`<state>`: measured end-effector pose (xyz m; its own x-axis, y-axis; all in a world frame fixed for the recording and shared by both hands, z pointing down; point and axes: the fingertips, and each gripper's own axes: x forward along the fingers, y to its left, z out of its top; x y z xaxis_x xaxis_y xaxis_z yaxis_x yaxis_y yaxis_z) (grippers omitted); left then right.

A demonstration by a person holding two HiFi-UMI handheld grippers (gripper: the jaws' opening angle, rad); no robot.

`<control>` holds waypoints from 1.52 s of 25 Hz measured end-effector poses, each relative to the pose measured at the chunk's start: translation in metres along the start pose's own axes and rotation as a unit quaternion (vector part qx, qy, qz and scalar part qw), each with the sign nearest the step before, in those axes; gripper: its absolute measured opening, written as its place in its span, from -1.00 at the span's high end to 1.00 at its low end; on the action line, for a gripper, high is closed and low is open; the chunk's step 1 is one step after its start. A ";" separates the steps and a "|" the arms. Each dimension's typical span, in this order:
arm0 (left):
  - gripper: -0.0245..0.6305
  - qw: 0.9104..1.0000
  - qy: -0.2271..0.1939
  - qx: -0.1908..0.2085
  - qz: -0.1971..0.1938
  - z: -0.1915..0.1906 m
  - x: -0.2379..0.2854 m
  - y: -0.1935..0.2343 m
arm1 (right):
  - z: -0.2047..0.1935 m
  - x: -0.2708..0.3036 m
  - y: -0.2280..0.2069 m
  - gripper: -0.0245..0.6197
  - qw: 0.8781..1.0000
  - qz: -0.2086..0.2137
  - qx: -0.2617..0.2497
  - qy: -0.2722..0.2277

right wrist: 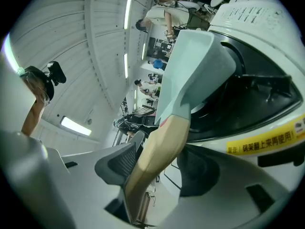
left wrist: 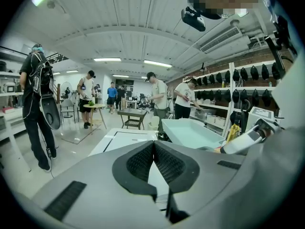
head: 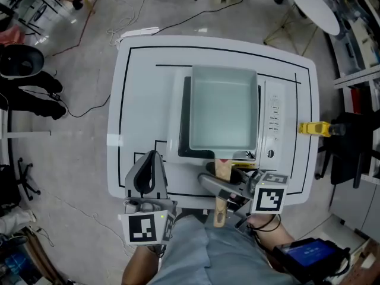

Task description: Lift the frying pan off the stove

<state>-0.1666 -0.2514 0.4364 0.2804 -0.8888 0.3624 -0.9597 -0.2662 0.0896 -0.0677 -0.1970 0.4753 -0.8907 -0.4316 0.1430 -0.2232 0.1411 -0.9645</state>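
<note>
A pale teal square frying pan point(head: 222, 108) lies over the black top of a white induction stove point(head: 183, 120) in the middle of the table. Its wooden handle point(head: 222, 170) points toward me. My right gripper point(head: 221, 183) is shut on that handle. In the right gripper view the handle point(right wrist: 162, 147) runs between the two pads, with the pan point(right wrist: 190, 66) above the stove's dark glass point(right wrist: 257, 94). Whether the pan touches the glass I cannot tell. My left gripper point(head: 153, 158) hovers at the table's front left, shut and empty, and its pads meet in the left gripper view point(left wrist: 153, 149).
The white table point(head: 142, 100) carries black outline marks. A yellow object point(head: 313, 128) sits at its right edge beside the stove's control strip point(head: 274, 120). A round white tabletop point(head: 317, 8) stands at the far right, and cables trail over the floor point(head: 89, 16). Several people stand in the background point(left wrist: 155, 92).
</note>
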 end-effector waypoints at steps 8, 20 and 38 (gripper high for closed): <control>0.87 1.000 0.002 -0.008 0.007 -0.002 0.004 0.010 | 0.000 0.009 -0.003 0.18 1.000 0.000 0.004 0.015; 0.87 1.000 0.001 -0.009 0.006 -0.001 0.006 0.010 | -0.001 0.011 -0.001 0.20 1.000 -0.005 -0.009 0.025; 0.87 1.000 0.002 -0.006 0.011 0.001 0.000 0.008 | -0.012 0.009 -0.015 0.55 0.999 -0.028 0.013 0.036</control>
<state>-0.1741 -0.2533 0.4361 0.2588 -0.8933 0.3674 -0.9659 -0.2418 0.0926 -0.0778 -0.1919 0.4935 -0.9032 -0.3735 0.2117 -0.2642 0.0950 -0.9598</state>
